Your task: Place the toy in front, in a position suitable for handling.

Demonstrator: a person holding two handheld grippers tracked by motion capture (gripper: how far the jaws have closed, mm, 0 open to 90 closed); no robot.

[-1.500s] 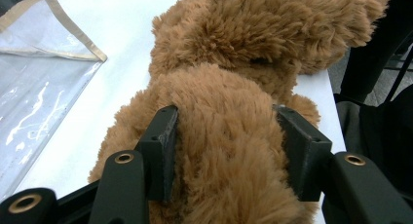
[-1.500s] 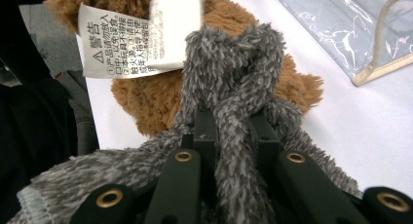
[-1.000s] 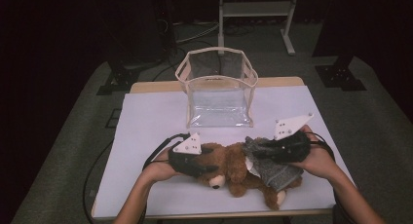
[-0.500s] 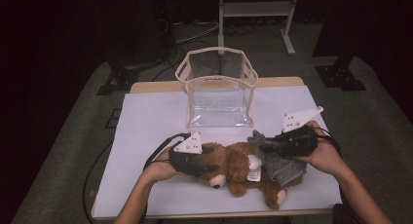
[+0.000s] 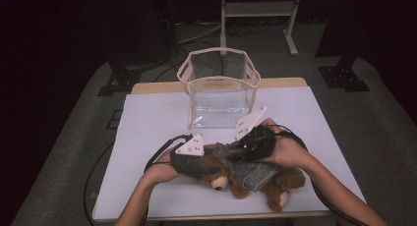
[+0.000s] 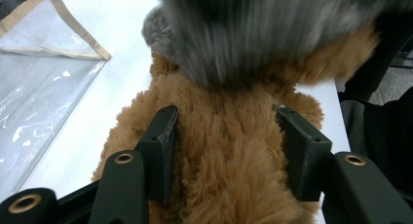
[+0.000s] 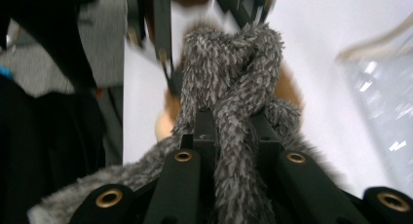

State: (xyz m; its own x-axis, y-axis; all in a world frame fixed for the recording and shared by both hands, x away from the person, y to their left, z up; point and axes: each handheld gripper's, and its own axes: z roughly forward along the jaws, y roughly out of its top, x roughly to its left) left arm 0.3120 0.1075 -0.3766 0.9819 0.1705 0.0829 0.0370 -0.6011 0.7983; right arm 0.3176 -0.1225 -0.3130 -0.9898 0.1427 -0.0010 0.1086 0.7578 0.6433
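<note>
A brown teddy bear [image 5: 282, 184] lies on the white table [image 5: 147, 123] near its front edge, with a grey fuzzy garment [image 5: 251, 173] over its middle. My left gripper [image 5: 204, 162] comes in from the left beside the bear's head. In the left gripper view its jaws [image 6: 229, 136] press into the bear's brown fur [image 6: 229, 180] on both sides, and the grey garment [image 6: 272, 34] is blurred above. My right gripper [image 5: 235, 152] reaches in from the right. Its jaws [image 7: 233, 121] are shut on a twisted bunch of the grey garment [image 7: 234, 63].
A clear plastic bag [image 5: 219, 88] with beige trim stands open at the back middle of the table, a short way behind the bear. Cables trail from both grippers. A metal stand [image 5: 258, 10] and dark floor lie beyond the table's far edge.
My right gripper has swung left across the bear toward its head, dragging the grey garment along. The left gripper has stayed on the bear.
</note>
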